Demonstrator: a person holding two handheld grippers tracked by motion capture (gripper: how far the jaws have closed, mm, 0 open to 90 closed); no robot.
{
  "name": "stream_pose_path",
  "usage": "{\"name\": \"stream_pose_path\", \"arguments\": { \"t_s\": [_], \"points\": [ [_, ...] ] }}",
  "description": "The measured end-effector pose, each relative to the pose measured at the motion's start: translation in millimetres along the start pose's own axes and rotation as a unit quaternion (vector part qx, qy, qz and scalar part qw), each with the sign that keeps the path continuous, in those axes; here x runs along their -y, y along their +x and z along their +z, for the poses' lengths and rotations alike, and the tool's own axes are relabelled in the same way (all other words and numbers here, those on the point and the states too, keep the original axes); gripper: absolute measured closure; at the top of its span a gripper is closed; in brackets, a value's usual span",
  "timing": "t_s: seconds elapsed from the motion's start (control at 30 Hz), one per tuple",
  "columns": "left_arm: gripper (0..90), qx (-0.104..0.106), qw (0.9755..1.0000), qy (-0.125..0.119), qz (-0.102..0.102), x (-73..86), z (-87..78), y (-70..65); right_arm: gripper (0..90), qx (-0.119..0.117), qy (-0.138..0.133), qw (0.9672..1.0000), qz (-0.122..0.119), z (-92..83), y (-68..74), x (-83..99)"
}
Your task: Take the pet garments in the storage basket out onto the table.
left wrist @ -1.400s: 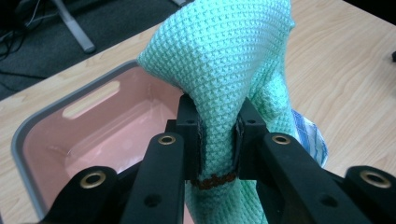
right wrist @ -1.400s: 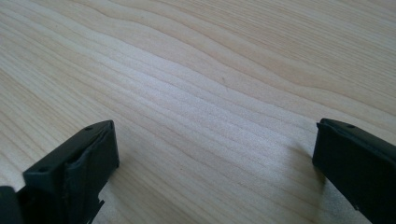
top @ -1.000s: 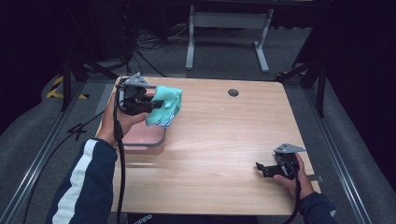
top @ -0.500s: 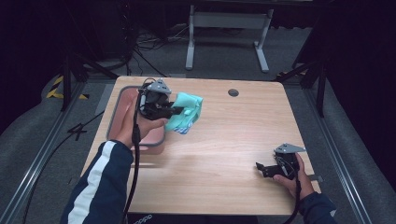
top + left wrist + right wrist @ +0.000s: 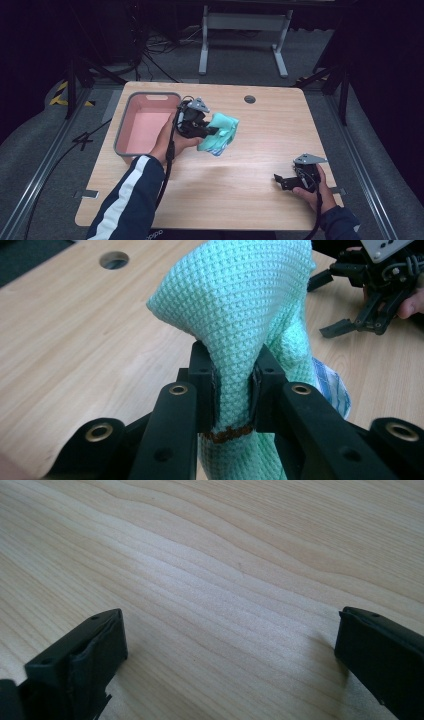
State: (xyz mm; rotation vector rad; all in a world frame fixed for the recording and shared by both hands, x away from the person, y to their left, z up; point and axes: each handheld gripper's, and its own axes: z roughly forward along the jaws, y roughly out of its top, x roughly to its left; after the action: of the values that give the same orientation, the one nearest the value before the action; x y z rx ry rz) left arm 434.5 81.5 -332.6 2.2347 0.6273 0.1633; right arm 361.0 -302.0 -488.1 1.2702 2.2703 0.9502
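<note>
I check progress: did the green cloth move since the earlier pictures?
Yes. The green cloth, clamped in the left gripper, moved rightward, away from the pink bin.

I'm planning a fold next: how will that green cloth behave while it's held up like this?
Probably floppy: the green cloth bunches and droops around the left gripper, whose jaws pinch it. Its waffle weave likely grips rather than slips. It seems light, hanging from one pinch above the table.

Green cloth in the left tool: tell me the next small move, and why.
Probably lower the green cloth onto the bare wooden table between the two tools, then open. The left tool is shut on a fold of it, the cloth hangs beside the pink bin, and the right tool waits open at the table.
</note>
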Motion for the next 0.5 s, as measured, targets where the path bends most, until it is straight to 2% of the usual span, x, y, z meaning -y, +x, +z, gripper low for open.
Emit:
{"name": "stream_pose_path", "arguments": {
  "t_s": [0.07, 0.3, 0.5],
  "points": [
    [76.4, 0.006, 1.0, 0.005, -0.001, 0.3, 10.9, -2.4, 0.6, -0.001, 0.0, 1.0, -0.001, 0.0, -0.1, 0.0],
    [76.3, 0.029, 0.9995, 0.01, -0.01, 5.8, 33.8, -9.5, 0.6, -0.001, 0.0, 1.0, -0.001, 0.0, -0.1, 0.0],
    [76.2, 0.036, 0.999, 0.018, -0.022, 15.8, 55.1, -10.5, 0.6, -0.001, 0.0, 1.0, -0.001, 0.0, -0.1, 0.0]
  ]
}}
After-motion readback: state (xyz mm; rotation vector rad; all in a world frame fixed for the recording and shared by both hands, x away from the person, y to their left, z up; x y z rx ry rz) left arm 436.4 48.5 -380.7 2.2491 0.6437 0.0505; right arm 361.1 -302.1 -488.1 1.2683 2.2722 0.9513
